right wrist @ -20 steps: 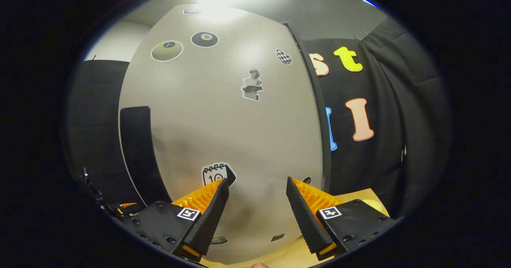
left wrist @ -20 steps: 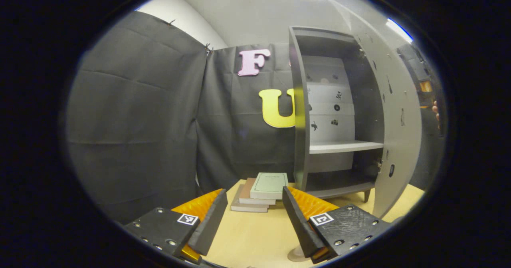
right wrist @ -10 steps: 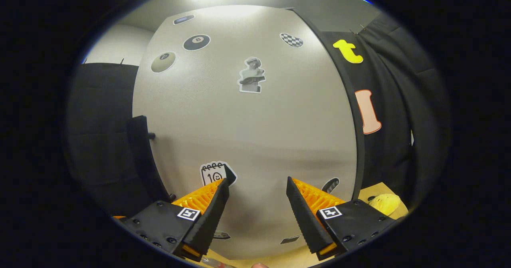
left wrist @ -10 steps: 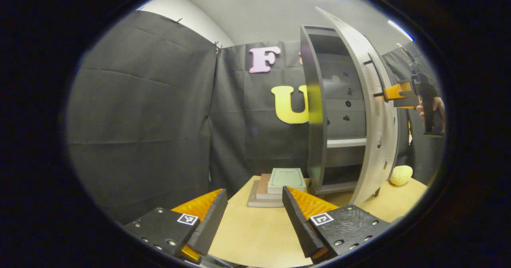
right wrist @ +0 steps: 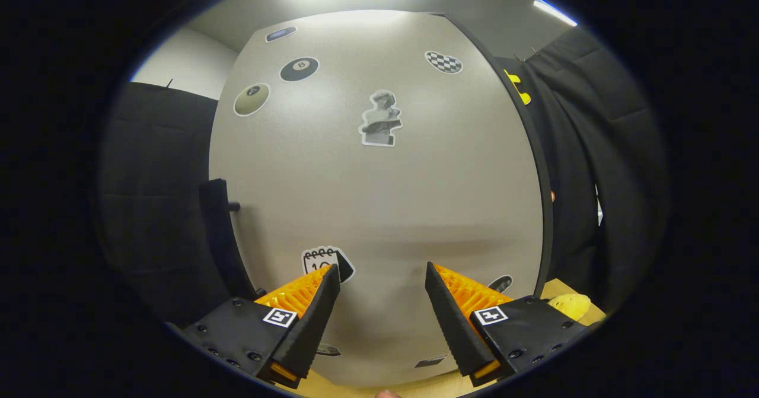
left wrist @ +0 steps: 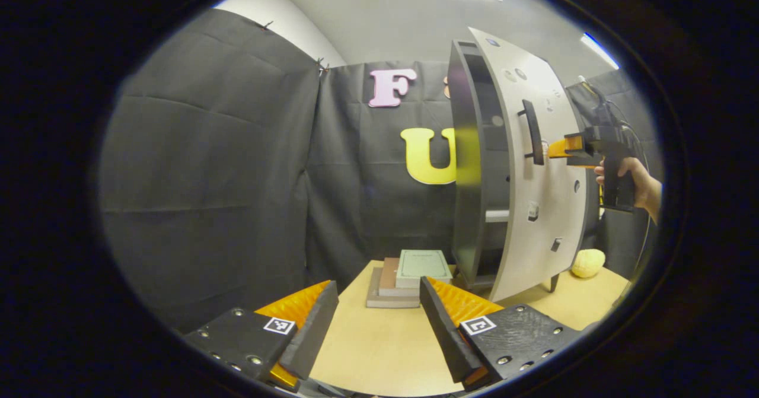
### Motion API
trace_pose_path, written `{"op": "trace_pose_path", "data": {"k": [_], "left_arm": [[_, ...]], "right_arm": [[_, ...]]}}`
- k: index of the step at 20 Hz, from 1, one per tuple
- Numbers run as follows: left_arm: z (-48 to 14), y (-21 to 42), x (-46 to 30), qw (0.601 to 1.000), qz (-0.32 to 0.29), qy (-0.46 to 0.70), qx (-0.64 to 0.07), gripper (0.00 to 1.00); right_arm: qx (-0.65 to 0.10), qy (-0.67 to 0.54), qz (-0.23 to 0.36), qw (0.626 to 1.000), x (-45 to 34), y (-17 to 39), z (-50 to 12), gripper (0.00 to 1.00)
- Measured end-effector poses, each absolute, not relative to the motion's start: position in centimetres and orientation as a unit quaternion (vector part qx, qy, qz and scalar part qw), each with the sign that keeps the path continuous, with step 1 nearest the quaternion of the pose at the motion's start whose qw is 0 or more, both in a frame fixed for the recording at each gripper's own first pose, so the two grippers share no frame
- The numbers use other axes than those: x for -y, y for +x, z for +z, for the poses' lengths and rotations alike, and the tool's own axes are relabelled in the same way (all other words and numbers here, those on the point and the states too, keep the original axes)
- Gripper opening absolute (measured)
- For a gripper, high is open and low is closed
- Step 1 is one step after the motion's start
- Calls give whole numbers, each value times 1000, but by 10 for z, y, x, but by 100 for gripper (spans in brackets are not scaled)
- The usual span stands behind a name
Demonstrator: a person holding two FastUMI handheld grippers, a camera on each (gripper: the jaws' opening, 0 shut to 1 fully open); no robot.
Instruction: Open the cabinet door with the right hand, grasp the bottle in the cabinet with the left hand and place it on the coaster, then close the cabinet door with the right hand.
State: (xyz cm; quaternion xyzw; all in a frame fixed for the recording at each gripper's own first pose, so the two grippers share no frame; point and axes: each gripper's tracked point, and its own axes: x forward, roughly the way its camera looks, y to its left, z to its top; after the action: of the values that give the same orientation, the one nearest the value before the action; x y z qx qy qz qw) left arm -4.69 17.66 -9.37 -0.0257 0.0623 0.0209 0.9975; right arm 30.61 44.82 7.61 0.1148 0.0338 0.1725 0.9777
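stickered cabinet door (right wrist: pixel 379 208), "8" ball sticker (right wrist: pixel 299 69)

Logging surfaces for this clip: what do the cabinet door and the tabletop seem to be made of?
Cabinet door: likely painted or laminated board, matte light grey; it looks evenly flat with a faint speckle, carries stickers, and has a dark edge. Tabletop: probably wood or wood-look laminate, pale tan and smooth; no grain is clear enough to decide.
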Motion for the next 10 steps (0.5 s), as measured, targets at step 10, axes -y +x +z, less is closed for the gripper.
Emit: {"op": "trace_pose_path", "data": {"k": [10], "left_arm": [[-23, -27, -87, 999, 4, -42, -32, 86]], "right_arm": [[-2, 72, 144, 987, -323, 236, 96, 96]]}}
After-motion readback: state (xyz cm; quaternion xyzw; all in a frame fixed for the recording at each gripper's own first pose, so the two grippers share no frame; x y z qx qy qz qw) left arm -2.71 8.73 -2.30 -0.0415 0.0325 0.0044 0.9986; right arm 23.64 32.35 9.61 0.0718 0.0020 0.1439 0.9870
